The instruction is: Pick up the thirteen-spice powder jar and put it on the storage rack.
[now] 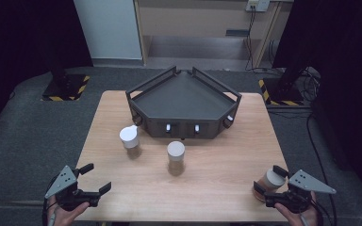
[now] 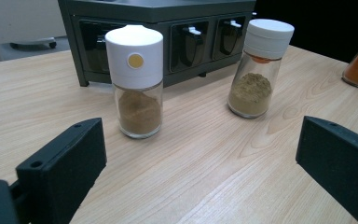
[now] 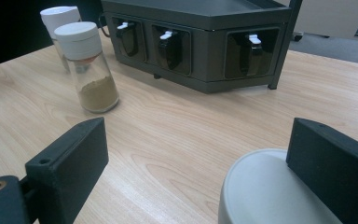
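Orange-filled spice jar (image 1: pixel 269 182) at the lower right of the high view sits between the wide-open jaws of the right tool (image 1: pixel 269 184), one jaw beside its lid but not closed on it, so I judge the pickup barely begun. Left tool (image 1: pixel 92 177), lower left, gapes empty above the desk (image 1: pixel 217 188). Two more jars (image 1: pixel 131 139) (image 1: pixel 175 154) stand in front of the dark rack (image 1: pixel 184 101), whose tray looks empty.

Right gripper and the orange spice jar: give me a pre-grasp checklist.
1. Right gripper jaws spread: ok.
2. Orange spice jar between the jaws: ok in the high view; in the right gripper view its lid sits toward one jaw.
3. Jar upright on the table: ok.
4. Jar near the table's edge: not ok, take care.
5. Left gripper open, apart from the other jars: ok.
6. Lid tight: cannot tell.
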Motion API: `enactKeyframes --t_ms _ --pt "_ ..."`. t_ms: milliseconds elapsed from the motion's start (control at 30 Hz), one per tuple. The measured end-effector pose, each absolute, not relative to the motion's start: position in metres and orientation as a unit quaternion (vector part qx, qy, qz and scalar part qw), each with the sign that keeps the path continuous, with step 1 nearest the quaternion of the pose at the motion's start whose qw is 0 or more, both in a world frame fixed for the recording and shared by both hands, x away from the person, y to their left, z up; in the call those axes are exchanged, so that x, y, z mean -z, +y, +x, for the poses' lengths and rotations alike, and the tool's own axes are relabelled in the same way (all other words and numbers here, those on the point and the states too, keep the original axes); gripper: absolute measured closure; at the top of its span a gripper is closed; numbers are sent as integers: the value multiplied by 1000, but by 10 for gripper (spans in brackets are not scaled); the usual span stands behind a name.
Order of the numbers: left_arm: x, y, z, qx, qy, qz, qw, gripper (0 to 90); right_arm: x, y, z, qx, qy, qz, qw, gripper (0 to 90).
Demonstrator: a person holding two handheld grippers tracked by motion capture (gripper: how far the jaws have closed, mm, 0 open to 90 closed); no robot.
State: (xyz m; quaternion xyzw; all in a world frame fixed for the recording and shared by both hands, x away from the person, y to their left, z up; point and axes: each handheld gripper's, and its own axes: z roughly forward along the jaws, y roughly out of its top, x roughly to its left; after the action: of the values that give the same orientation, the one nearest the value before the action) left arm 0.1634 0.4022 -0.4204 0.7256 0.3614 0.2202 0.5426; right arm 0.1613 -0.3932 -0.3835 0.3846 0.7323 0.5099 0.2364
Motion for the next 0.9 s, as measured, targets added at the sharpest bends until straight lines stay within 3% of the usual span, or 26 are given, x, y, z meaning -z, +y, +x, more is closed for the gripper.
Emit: enactKeyframes --t_ms 900 --pt "396 402 154 -189 358 764 502 6 383 -392 159 -509 735 379 239 59"
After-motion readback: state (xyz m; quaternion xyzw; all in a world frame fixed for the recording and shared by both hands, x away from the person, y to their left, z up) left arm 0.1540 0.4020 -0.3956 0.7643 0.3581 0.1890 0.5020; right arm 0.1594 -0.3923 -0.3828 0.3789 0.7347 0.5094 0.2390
